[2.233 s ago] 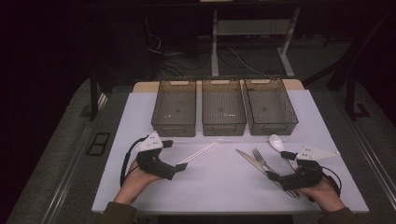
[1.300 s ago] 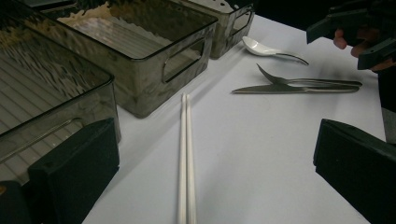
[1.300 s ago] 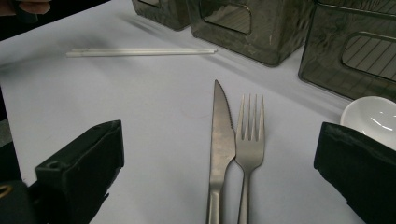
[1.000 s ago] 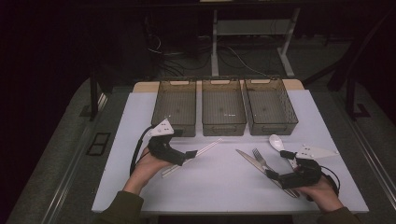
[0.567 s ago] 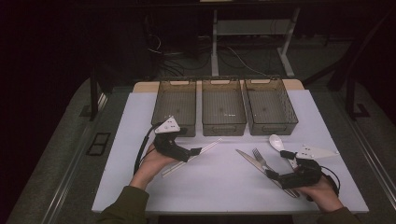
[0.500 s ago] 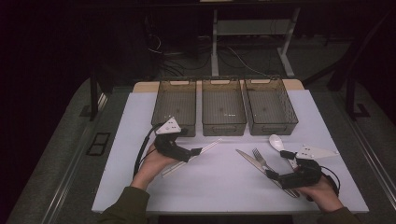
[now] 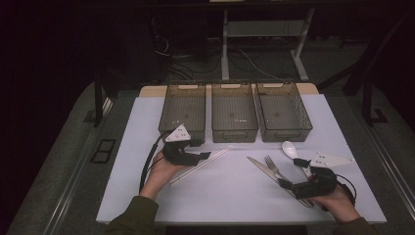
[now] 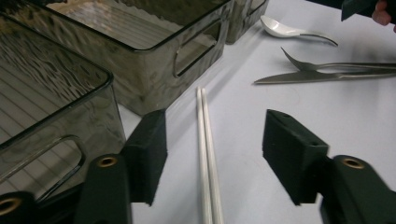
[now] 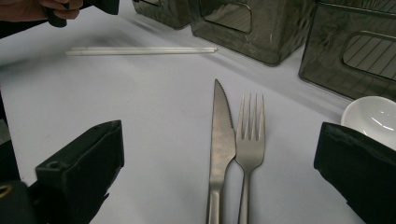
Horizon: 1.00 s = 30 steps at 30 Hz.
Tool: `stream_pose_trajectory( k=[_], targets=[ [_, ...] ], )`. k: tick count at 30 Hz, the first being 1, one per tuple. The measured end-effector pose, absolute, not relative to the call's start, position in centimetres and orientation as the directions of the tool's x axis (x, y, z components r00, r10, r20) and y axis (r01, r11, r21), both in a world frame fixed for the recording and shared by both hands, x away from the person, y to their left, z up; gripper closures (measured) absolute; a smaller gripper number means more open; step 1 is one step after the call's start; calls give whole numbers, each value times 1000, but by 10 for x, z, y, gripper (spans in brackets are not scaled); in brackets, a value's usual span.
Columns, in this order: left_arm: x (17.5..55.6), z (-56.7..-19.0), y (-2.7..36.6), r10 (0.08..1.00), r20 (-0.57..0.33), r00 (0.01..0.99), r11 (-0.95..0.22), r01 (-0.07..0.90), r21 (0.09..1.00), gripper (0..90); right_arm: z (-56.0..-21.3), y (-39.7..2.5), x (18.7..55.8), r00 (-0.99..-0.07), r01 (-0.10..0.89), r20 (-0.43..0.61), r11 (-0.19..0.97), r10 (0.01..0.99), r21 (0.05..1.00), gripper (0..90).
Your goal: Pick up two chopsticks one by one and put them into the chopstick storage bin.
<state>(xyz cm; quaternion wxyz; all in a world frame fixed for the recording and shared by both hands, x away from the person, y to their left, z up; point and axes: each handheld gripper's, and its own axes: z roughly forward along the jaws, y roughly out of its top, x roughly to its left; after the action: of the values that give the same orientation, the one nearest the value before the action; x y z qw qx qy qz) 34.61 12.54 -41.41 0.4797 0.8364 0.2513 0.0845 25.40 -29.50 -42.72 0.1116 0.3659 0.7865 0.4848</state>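
A pair of white chopsticks (image 7: 215, 156) lies slantwise on the white mat in front of the left bin. My left gripper (image 7: 204, 155) hovers low over them, open, and in the left gripper view the chopsticks (image 8: 205, 135) run between its two jaws without touching either. A steel knife (image 7: 260, 166), a fork (image 7: 270, 163) and a white spoon (image 7: 289, 148) lie at the right. My right gripper (image 7: 288, 185) stands open at their handle end; the knife (image 9: 222, 135) and fork (image 9: 250, 140) lie side by side between its wide-spread jaws, and the spoon (image 9: 373, 116) is beside its right jaw.
Three dark see-through bins, the left bin (image 7: 183, 132), middle bin (image 7: 234, 133) and right bin (image 7: 284, 133), stand in a row at the back of the mat (image 7: 235, 196). The left bin's wall (image 8: 154, 79) is close beside my left jaw. Dark floor surrounds the table.
My left gripper has moved forward and to the right, from the mat's left side to over the chopsticks. The right gripper and the cutlery have stayed put.
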Motion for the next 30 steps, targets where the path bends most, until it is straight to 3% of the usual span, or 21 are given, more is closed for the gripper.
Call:
stream_pose_trajectory(
  k=[13, 30],
  targets=[
    [349, -421, 124, 497, -103, 862, -500, 381, 777, 622, -427, -295, 254, -708, 469, 180, 264, 683, 843, 17],
    [352, -432, 121, 518, -140, 844, -547, 453, 704, 767, -428, -295, 253, -706, 470, 178, 265, 685, 842, 18]
  ],
)
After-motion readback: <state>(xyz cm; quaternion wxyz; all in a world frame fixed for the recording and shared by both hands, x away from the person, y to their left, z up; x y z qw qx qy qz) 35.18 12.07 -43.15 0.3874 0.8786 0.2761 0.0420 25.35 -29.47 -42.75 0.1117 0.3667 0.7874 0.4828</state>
